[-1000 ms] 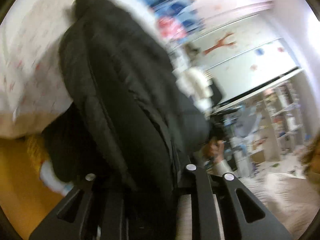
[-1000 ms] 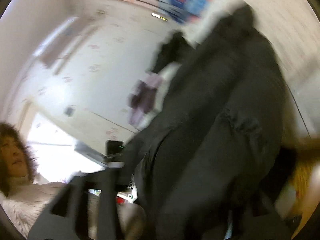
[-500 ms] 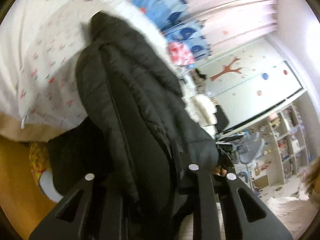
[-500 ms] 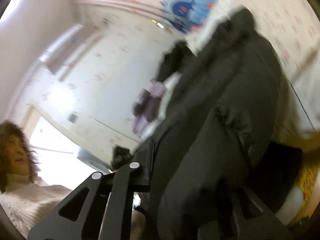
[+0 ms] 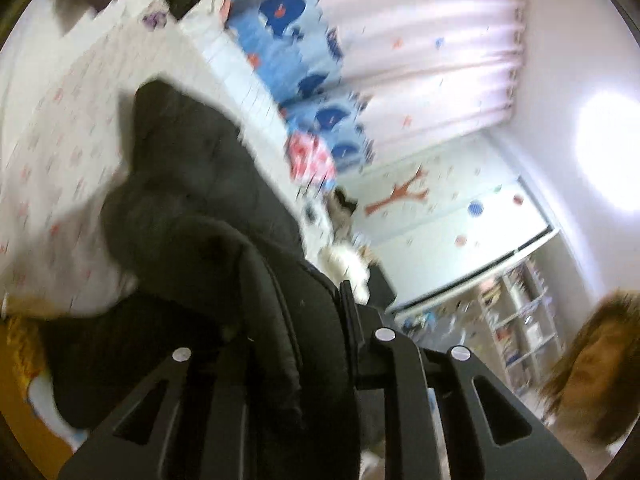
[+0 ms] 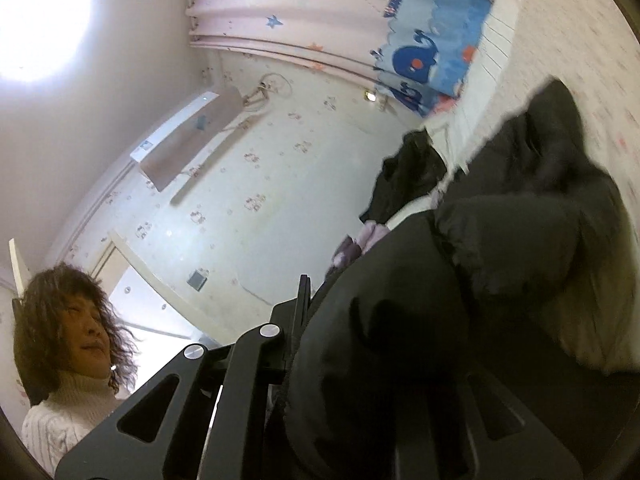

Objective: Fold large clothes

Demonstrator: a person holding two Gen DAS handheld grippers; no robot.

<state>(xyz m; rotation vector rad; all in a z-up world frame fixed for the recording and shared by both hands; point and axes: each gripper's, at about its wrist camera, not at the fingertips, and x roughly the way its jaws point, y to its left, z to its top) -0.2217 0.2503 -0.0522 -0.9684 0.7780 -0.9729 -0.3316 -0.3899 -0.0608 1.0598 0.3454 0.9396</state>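
I hold a black padded coat up over the bed — both my left gripper and right gripper clamped narrowly on its fabric.

Black jacket now higher off the bed; right gripper newly clamped on it

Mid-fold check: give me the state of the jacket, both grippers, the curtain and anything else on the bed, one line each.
black padded jacket: bunched, partly lifted off the bed, clamped at two places
left gripper: shut on the jacket
right gripper: shut on the jacket
bed cover: spread flat under the jacket
curtain: drawn closed
second dark garment: crumpled, lying apart on the bed
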